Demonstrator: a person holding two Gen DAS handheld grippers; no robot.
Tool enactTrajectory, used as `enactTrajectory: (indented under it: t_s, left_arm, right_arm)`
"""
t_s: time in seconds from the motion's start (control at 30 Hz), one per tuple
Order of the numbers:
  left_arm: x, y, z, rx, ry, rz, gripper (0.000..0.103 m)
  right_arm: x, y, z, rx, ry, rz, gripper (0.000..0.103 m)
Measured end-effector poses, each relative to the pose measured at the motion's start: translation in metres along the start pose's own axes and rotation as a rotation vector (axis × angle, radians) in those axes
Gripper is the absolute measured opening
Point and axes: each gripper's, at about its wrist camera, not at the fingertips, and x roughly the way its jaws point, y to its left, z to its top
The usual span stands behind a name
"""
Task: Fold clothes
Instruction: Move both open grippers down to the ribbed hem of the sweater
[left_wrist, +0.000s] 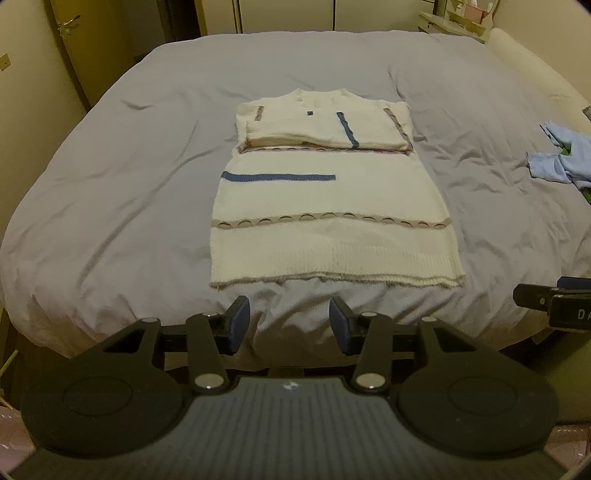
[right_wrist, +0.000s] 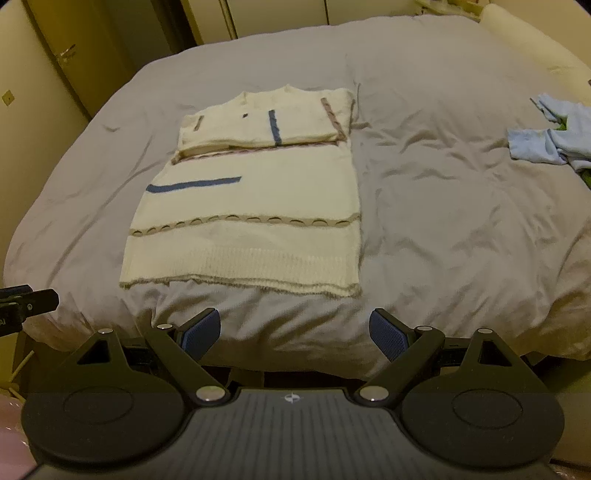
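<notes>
A cream knitted sweater (left_wrist: 328, 195) (right_wrist: 255, 206) with blue and beige stripes lies flat on the grey bedcover (left_wrist: 110, 177) (right_wrist: 443, 184), its sleeves folded across the chest. My left gripper (left_wrist: 290, 321) hovers open just short of the sweater's hem, holding nothing. In the right wrist view my right gripper (right_wrist: 295, 332) is also open and empty, below the hem's right half. The right gripper's tip (left_wrist: 546, 302) shows at the left wrist view's right edge, and the left gripper's tip (right_wrist: 26, 299) shows at the right wrist view's left edge.
A crumpled light blue garment (left_wrist: 565, 158) (right_wrist: 546, 140) lies at the bed's right side. Cream wardrobe doors (left_wrist: 92, 48) stand behind and to the left of the bed. A padded headboard (right_wrist: 535, 40) runs along the right. The bed's near edge drops off under both grippers.
</notes>
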Motion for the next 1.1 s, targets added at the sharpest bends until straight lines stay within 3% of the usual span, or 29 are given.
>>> enactTrajectory:
  t_s: [0.4, 0.67, 0.77, 0.87, 0.97, 1.1]
  left_arm:
    - [-0.008, 0.006, -0.011, -0.010, -0.012, 0.021, 0.045]
    - [0.007, 0.017, -0.015, -0.021, 0.008, 0.012, 0.047]
    - [0.020, 0.034, -0.016, -0.054, 0.017, 0.001, 0.047]
    - [0.037, 0.054, -0.018, -0.094, 0.022, -0.010, 0.045]
    - [0.063, 0.075, -0.015, -0.120, 0.055, -0.025, 0.045]
    - [0.102, 0.090, 0.000, -0.125, 0.115, -0.057, 0.045]
  right_arm:
    - [-0.005, 0.007, 0.002, -0.034, -0.014, 0.022, 0.090]
    - [0.003, 0.003, 0.007, -0.038, -0.012, 0.026, 0.090]
    - [0.000, -0.010, 0.004, 0.022, -0.124, 0.107, 0.087]
    - [0.010, -0.031, 0.000, 0.162, -0.195, 0.165, 0.088]
    - [0.036, -0.045, 0.003, 0.234, -0.138, 0.126, 0.089]
    - [0.078, -0.046, 0.011, 0.227, 0.007, 0.026, 0.089]
